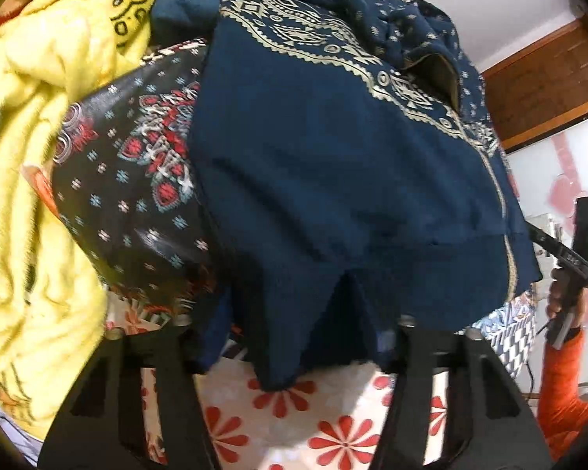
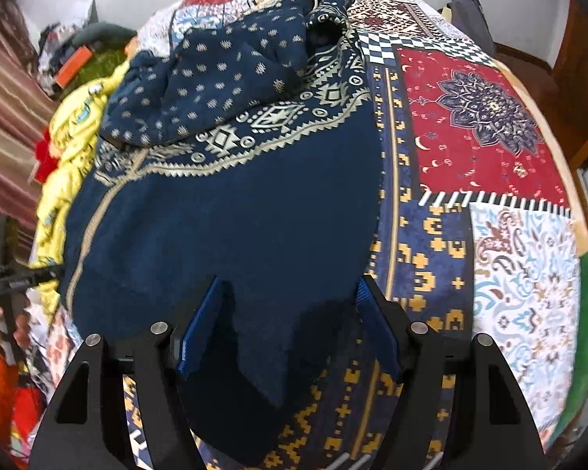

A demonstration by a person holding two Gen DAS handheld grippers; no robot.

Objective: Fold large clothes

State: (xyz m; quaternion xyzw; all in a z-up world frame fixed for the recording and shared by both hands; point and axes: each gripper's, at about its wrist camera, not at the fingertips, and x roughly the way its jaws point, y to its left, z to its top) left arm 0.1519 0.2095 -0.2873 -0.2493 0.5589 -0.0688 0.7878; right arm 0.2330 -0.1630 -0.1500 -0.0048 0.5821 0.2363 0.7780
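A large navy garment with a cream geometric band lies spread on the bed, seen in the left wrist view (image 1: 333, 164) and the right wrist view (image 2: 223, 215). My left gripper (image 1: 294, 337) sits at the garment's near hem; the cloth hangs over and hides its fingertips, so its state is unclear. My right gripper (image 2: 290, 305) is open, its blue pads (image 2: 200, 325) standing apart on either side of the hem, with cloth lying between them. The right gripper also shows at the far right of the left wrist view (image 1: 580, 258).
A patchwork bedspread (image 2: 470, 125) covers the bed. A yellow garment (image 1: 39, 137) and a dark floral cloth (image 1: 137, 180) lie to the left of the navy one. A wooden headboard or door frame (image 1: 548, 90) stands behind. Clutter lies beyond the bed's left side (image 2: 70, 62).
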